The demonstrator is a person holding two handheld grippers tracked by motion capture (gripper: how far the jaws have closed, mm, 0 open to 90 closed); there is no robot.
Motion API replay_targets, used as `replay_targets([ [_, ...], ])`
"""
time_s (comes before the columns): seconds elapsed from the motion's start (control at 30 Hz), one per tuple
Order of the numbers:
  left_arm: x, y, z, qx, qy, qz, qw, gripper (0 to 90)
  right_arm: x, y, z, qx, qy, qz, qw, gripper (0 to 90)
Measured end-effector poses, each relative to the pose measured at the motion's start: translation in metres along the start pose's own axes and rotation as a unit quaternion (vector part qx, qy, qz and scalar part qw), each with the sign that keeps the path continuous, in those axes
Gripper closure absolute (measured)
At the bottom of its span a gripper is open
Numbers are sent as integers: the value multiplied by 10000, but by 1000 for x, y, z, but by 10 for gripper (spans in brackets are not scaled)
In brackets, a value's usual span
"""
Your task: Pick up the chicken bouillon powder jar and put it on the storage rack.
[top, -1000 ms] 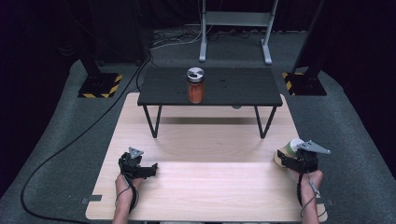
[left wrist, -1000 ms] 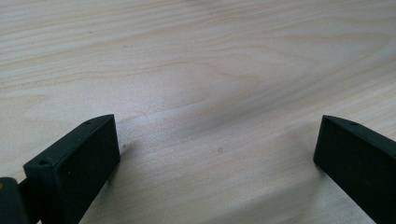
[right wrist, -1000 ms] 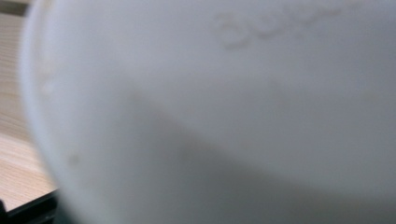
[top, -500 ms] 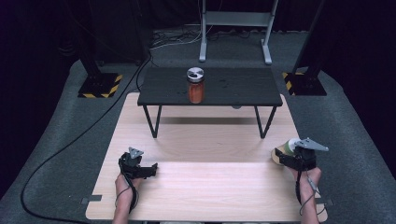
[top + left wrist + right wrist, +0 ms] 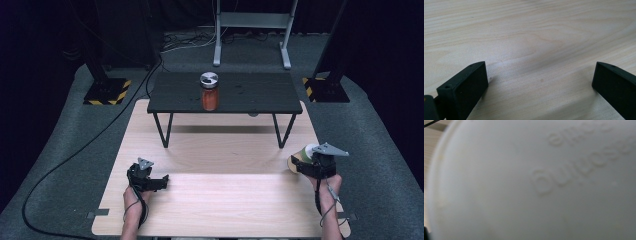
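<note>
Right gripper [image 5: 306, 167], at the wooden table's [image 5: 225, 200] right edge, sits against a pale, white-topped container [image 5: 301, 156]; jaw state cannot be told, since the right gripper view is close up on a blurred white surface [image 5: 529, 185] w/ raised lettering and its jaws are hidden. Grey three-cornered plate rides on top of the gripper; cable trails back along the person's right forearm. Left gripper [image 5: 162, 179], near the table's left side, rests low over bare wood w/ jaws spread wide and nothing between them; left gripper view shows both black pads [image 5: 464, 87] apart, wood grain in the gap. Farther back, a small black table [image 5: 260, 95] on thin legs stands on the wooden top; on it, approx. centre, an upright jar [image 5: 209, 93] w/ orange contents and a grey-and-white lid. Beyond: grey floor, black cable [image 5: 100, 135] curving at left, black stands w/ yellow-black striped bases [image 5: 107, 91] on both sides, and a grey metal frame [image 5: 252, 25] at rear.
</note>
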State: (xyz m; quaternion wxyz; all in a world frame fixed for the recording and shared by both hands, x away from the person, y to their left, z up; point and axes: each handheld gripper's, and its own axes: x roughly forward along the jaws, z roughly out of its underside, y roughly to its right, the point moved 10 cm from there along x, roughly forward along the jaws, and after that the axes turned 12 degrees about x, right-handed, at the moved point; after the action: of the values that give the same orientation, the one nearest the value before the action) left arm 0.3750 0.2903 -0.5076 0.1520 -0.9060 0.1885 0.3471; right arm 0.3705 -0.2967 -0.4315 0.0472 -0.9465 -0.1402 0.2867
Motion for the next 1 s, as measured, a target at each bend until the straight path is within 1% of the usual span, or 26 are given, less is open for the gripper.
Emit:
replay_targets([
  [0.3,0,0,0,-2,0,0,10000,0,-3,-8,-19,-146,-120,-170,9997,307],
  [0.8,0,0,0,-2,2,-1,10000,1,-3,-23,-42,-340,-226,-432,9982,308],
  [1.0,0,0,0,-2,2,0,10000,1,-3,-29,-54,-442,-255,-471,9976,309],
])
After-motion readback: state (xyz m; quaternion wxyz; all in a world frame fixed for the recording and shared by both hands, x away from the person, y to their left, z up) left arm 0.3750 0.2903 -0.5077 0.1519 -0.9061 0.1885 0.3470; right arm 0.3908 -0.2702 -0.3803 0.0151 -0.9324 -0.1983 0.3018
